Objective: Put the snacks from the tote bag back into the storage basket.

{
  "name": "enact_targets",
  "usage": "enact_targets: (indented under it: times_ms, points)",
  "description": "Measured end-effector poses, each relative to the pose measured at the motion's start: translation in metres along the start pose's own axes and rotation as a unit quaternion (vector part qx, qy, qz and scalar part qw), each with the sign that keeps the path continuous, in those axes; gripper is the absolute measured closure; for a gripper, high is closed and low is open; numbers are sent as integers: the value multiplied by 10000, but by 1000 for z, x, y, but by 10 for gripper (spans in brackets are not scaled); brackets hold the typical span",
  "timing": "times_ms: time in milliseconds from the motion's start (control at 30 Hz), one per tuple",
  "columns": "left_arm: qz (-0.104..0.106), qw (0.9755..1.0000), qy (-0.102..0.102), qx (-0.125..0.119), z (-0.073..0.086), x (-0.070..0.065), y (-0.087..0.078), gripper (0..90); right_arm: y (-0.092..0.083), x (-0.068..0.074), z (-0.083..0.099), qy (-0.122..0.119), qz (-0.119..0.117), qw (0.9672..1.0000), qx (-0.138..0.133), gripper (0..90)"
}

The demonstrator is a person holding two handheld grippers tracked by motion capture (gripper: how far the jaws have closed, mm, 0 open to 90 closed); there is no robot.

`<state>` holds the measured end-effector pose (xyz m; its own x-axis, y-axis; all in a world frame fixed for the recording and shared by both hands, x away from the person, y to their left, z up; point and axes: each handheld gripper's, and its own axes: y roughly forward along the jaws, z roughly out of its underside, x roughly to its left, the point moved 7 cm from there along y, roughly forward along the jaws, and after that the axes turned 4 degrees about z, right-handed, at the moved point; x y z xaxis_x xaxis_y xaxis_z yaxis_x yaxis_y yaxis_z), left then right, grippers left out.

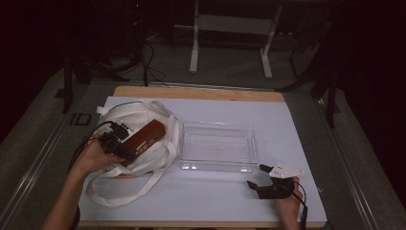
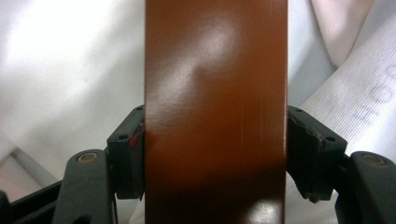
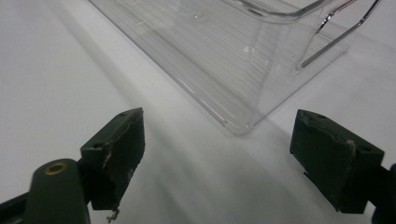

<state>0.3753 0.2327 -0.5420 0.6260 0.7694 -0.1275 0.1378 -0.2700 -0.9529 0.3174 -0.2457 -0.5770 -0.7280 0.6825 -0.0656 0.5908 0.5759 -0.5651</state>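
Observation:
A long brown box (image 1: 146,135) lies slanted on top of a white cloth tote bag (image 1: 131,115) at the table's left. My left gripper (image 1: 125,149) grips the box's near end. In the left gripper view both pads press on the sides of the brown box (image 2: 215,93), with the bag's white fabric (image 2: 56,70) behind it. My right gripper (image 1: 257,175) rests on the white sheet at the front right, open and with nothing in it. In the right gripper view its jaws (image 3: 217,149) stand wide apart, facing a corner of a clear plastic tray (image 3: 243,70).
The clear tray (image 1: 218,167) stands in the middle of the white sheet (image 1: 201,196), with nothing inside. The bag's straps (image 1: 119,196) loop toward the front edge. Beyond the table's far edge are table legs (image 1: 194,48) and cables on the floor.

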Motion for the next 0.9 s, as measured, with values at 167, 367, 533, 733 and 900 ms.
enact_targets:
  times_ms: [167,367,533,733,900]
  points:
    - [-80,9998,190,72,1,-2,-1,399,0,0,0,-2,1,10000,1,179]
    - [-347,9983,461,116,2,-3,-4,423,0,0,0,3,-1,10000,1,179]
    - [-735,9946,729,84,3,-3,-9,431,0,0,0,-3,1,10000,2,179]
    - [-740,9937,833,110,5,-4,-13,433,0,0,0,-11,8,10000,0,179]
    - [-687,9942,830,65,6,-3,-17,433,0,0,0,-4,4,10000,1,179]
